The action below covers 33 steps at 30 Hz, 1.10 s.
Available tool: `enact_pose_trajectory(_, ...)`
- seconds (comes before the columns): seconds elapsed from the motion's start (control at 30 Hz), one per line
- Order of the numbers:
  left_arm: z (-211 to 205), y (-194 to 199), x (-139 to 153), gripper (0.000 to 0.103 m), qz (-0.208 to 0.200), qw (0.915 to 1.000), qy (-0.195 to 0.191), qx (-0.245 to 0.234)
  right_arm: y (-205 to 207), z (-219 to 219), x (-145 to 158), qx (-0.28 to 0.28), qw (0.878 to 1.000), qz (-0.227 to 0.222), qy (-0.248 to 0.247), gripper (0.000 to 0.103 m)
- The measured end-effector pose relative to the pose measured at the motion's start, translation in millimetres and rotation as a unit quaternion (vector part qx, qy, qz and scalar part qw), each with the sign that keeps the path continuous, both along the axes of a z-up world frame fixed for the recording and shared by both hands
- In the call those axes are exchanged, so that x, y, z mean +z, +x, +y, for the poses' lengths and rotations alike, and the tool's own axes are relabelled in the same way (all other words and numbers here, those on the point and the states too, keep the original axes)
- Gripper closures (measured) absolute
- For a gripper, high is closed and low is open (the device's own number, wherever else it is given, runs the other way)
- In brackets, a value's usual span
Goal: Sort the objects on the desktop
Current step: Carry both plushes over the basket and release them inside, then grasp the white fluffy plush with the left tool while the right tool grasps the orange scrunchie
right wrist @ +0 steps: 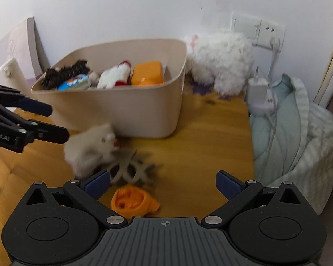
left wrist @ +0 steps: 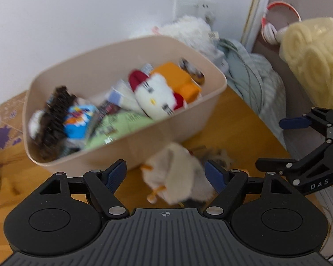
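Note:
A beige bin [left wrist: 188,119] [right wrist: 144,110] stands on the wooden desk and holds several toys, a white plush with red bows [left wrist: 157,97] and an orange box [right wrist: 147,73] among them. A small grey-white plush [left wrist: 177,173] [right wrist: 91,148] lies in front of the bin, blurred. My left gripper [left wrist: 166,175] [right wrist: 55,122] is open around it; I cannot tell if the pads touch it. My right gripper [right wrist: 163,184] [left wrist: 275,144] is open and empty. An orange knitted thing [right wrist: 133,201] lies just below it. A grey cut-out piece [right wrist: 131,168] lies beside the plush.
A big white fluffy plush [right wrist: 219,62] sits behind the bin by the wall socket [right wrist: 268,33]. A pale green blanket [right wrist: 288,128] with a charger and cable lies at the desk's right edge. A yellow blanket [left wrist: 315,59] and headphones [left wrist: 275,22] are at the right.

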<state>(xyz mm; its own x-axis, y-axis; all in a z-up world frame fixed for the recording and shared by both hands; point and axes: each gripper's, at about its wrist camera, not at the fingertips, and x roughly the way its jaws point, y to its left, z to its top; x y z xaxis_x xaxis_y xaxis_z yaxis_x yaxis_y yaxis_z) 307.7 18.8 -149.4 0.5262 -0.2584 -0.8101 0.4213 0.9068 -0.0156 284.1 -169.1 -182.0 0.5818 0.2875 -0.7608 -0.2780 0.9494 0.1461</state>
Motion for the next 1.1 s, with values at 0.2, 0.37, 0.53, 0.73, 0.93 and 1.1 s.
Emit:
enact_pose_trajectory(0.2,-6,-2,-17,0.024,0.015,0.9998,0.009,-0.003,-11,8,-17,0.004,1.000,0.018,0.005,0.000)
enact_pose_trajectory(0.37,-6,2,-26,0.024,0.029,0.9995,0.002,0.013,-13,14,-31,0.000,0.999,0.035,0.015,0.000)
enact_pose_trajectory(0.53,-7,8,-33,0.024,0.046,0.9986,-0.014,0.023,-10,21,-40,0.003,0.999,0.044,0.015,0.000)
enact_pose_trajectory(0.73,-6,18,-43,0.024,0.055,0.9972,-0.021,0.047,-1,29,-47,0.003,0.999,0.051,0.010,0.001)
enact_pose_trajectory(0.93,-3,23,-49,0.030,0.062,0.9962,-0.025,0.056,4,30,-54,-0.003,0.998,0.061,0.009,0.013)
enact_pose_trajectory(1.1,-1,27,-55,0.054,0.079,0.9950,-0.041,0.046,5,28,-57,-0.015,0.998,0.060,0.005,0.027)
